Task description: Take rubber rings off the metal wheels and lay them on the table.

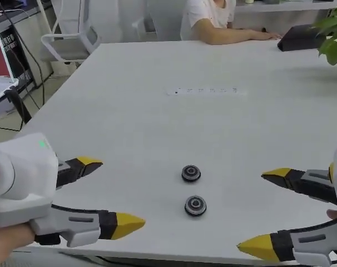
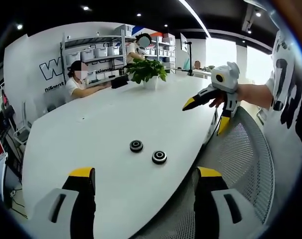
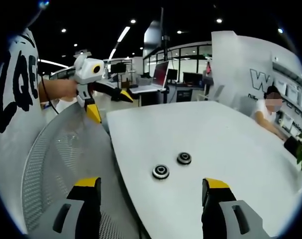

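Head view: left gripper (image 1: 121, 193) and right gripper (image 1: 251, 210) both spread, flanking two metal wheels (image 1: 191, 173); wall lettering (image 2: 51, 70) begins "W".

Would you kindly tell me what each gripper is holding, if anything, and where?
Nothing is held: the left gripper and right gripper are open, clear of both black-ringed metal wheels on the white table.

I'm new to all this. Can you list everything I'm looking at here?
Table: one, white, under everything.
Far wheel: one, black and silver, table's near half.
Near wheel: one, same colours, just in front.
Inset strip: one, white, mid-table.
Plant: one, green, far right.
Seated person: one, white top, far side.
Chair: one, white, far left.
Left gripper: one, white, yellow-tipped, open, left of wheels.
Right gripper: one, same colours, open, right of wheels.
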Available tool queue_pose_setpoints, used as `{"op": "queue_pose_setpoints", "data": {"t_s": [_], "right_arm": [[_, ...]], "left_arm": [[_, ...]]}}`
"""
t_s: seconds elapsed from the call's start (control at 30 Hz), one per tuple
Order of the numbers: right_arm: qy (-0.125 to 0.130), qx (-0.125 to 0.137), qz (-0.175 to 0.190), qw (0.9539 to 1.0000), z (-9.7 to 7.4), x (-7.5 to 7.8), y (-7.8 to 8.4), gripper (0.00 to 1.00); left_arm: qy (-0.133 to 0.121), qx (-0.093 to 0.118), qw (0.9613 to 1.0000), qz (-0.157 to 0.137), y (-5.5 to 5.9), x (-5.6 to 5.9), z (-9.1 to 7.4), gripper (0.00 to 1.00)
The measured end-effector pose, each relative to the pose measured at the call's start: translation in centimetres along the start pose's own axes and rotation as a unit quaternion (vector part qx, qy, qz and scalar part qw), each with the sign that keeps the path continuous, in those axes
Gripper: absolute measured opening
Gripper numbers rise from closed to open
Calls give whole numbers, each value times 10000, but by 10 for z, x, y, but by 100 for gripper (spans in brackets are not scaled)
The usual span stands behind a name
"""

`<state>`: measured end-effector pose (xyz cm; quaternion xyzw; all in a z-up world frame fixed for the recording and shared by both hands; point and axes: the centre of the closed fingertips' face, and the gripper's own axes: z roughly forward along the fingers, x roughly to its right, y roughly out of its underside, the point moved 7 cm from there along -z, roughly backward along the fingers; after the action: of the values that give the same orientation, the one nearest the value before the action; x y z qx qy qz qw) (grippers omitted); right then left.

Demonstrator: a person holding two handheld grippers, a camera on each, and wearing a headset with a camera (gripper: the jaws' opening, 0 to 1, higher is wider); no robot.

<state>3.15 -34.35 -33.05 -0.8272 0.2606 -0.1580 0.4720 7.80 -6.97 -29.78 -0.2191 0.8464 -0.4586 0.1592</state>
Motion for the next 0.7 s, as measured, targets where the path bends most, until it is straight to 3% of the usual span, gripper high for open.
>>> {"op": "queue_pose_setpoints", "data": {"t_s": [0.13,0.7], "right_arm": [[63,21,60,10000,5,0,-2,83],[298,110,58,9995,18,8,-13,79]], "left_arm": [[67,53,10000,45,-2,-9,1,79],[340,119,9992,189,-2,-27,10,79]]}}
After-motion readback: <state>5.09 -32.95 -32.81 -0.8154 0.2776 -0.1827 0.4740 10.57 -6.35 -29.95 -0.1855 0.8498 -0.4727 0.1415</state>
